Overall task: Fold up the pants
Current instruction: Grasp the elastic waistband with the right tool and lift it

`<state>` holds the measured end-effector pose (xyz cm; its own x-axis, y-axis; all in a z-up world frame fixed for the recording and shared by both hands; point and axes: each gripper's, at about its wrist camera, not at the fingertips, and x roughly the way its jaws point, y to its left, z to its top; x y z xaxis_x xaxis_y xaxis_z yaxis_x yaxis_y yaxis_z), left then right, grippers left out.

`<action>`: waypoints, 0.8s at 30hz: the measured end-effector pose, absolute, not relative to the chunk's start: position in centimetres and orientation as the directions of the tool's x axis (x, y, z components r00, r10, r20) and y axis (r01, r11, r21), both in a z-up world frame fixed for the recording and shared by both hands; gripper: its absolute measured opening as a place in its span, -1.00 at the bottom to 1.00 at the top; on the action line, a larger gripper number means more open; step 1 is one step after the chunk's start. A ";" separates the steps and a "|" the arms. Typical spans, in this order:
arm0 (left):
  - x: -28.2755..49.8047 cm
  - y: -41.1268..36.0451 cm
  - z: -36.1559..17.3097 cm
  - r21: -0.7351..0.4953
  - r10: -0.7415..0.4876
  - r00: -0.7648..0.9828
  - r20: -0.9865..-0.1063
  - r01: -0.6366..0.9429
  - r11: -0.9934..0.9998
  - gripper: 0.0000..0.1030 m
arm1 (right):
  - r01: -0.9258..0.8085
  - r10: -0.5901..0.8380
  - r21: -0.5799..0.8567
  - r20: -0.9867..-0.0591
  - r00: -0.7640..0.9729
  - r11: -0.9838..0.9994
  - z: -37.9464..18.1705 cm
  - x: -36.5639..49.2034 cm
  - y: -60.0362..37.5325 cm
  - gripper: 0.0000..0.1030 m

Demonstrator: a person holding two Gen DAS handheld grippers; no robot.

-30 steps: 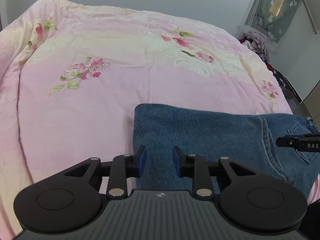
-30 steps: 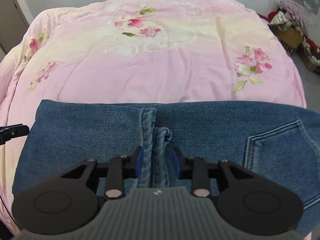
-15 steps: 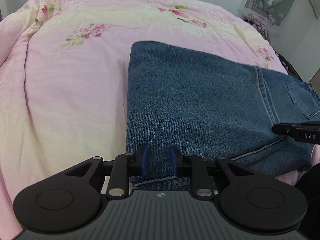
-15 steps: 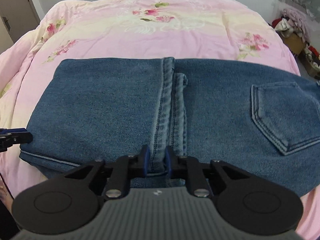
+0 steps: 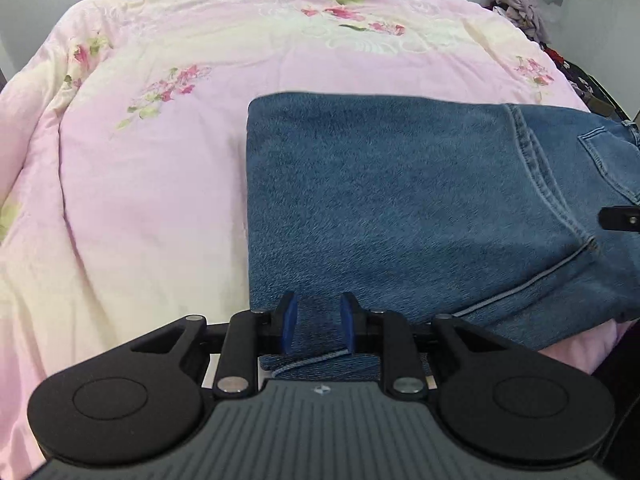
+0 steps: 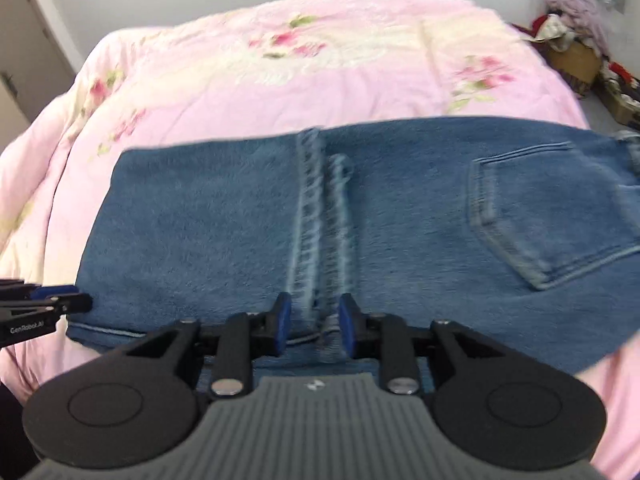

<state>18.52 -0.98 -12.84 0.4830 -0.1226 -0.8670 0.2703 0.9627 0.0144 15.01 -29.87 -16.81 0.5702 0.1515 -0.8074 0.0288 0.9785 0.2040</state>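
pants: one pair of blue denim jeans [image 5: 400,208], folded lengthwise into a flat band, lying across the near part of the pink floral quilted bed cover [image 5: 200,152], which it touches over its whole underside.
handling: my read is heavy for a garment, soft but thick, so it holds a crease and drapes slowly. Rough weave, not slippery, not fragile. Stacked layers at the edge will want to slide apart if only the top one is caught.
grip points: near edge of the jeans, all layers at once. The doubled stitched seam [image 6: 320,216] down the middle and the hemmed edge are the stiffest spots; the open panel beside the back pocket [image 6: 532,216] would bunch.
left claw: left claw [image 5: 316,326] straddles the near edge at the jeans' left end, blue pads [image 5: 289,322] apart, cloth passing between them without visible pinch; reads as released.
right claw: right claw [image 6: 314,326] sits at the near edge on the centre seam, pads either side of it with gaps showing; looks released too, though the view is motion-blurred.
count: jeans 1, back pockets visible 1, claws 2, bed cover 1.
clutter: pile of clothes and boxes [image 6: 576,40] on the floor well beyond the jeans' right end, number not countable.
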 end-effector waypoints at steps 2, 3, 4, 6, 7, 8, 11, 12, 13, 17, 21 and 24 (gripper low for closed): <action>18.1 -2.4 -11.5 0.029 -0.135 0.501 -0.855 0.307 0.951 -0.49 | 0.044 0.145 0.207 -0.808 0.570 0.977 -15.7 14.2 -31.8 -0.33; 18.0 -3.1 -11.0 0.034 -0.149 0.507 -0.849 0.335 0.942 -0.49 | 0.048 0.143 0.205 -0.814 0.562 0.977 -15.3 14.1 -32.9 -0.24; 17.8 -3.9 -10.3 0.043 -0.166 0.511 -0.843 0.372 0.927 -0.48 | 0.048 0.141 0.202 -0.816 0.560 0.978 -14.9 13.8 -33.9 -0.22; 17.6 -6.0 -9.2 0.073 -0.188 0.516 -0.836 0.445 0.893 -0.48 | 0.045 0.117 0.170 -0.823 0.556 0.984 -14.1 13.2 -36.0 -0.08; 17.5 -7.0 -8.8 0.085 -0.199 0.516 -0.833 0.476 0.875 -0.48 | 0.042 0.101 0.148 -0.830 0.549 0.988 -13.8 13.1 -37.1 0.03; 17.5 -8.0 -8.4 0.094 -0.213 0.513 -0.832 0.508 0.856 -0.48 | 0.040 0.083 0.125 -0.835 0.543 0.991 -13.5 12.9 -38.3 0.04; 17.5 -11.2 -7.3 0.103 -0.253 0.495 -0.831 0.584 0.805 -0.48 | 0.023 0.077 0.108 -0.831 0.551 0.994 -12.6 12.2 -42.3 0.00; 17.7 -12.2 -7.1 0.100 -0.264 0.487 -0.833 0.601 0.793 -0.48 | 0.024 0.066 0.095 -0.832 0.551 0.995 -12.4 12.0 -43.7 0.00; 18.0 -13.1 -6.9 0.097 -0.273 0.479 -0.834 0.615 0.782 -0.48 | 0.025 0.051 0.078 -0.832 0.553 0.997 -12.3 11.8 -45.0 0.00; 19.3 -17.1 -7.2 0.078 -0.306 0.445 -0.841 0.661 0.746 -0.48 | 0.063 0.029 0.073 -0.848 0.529 0.995 -12.4 12.0 -51.0 0.09; 20.3 -20.9 -8.8 0.090 -0.285 0.412 -0.866 0.687 0.721 -0.48 | 0.195 0.052 0.156 -0.891 0.452 0.968 -14.3 12.8 -56.9 0.09; 21.2 -22.5 -10.3 0.087 -0.255 0.384 -0.887 0.684 0.724 -0.48 | 0.309 0.113 0.267 -0.892 0.437 0.913 -16.3 13.4 -60.7 0.15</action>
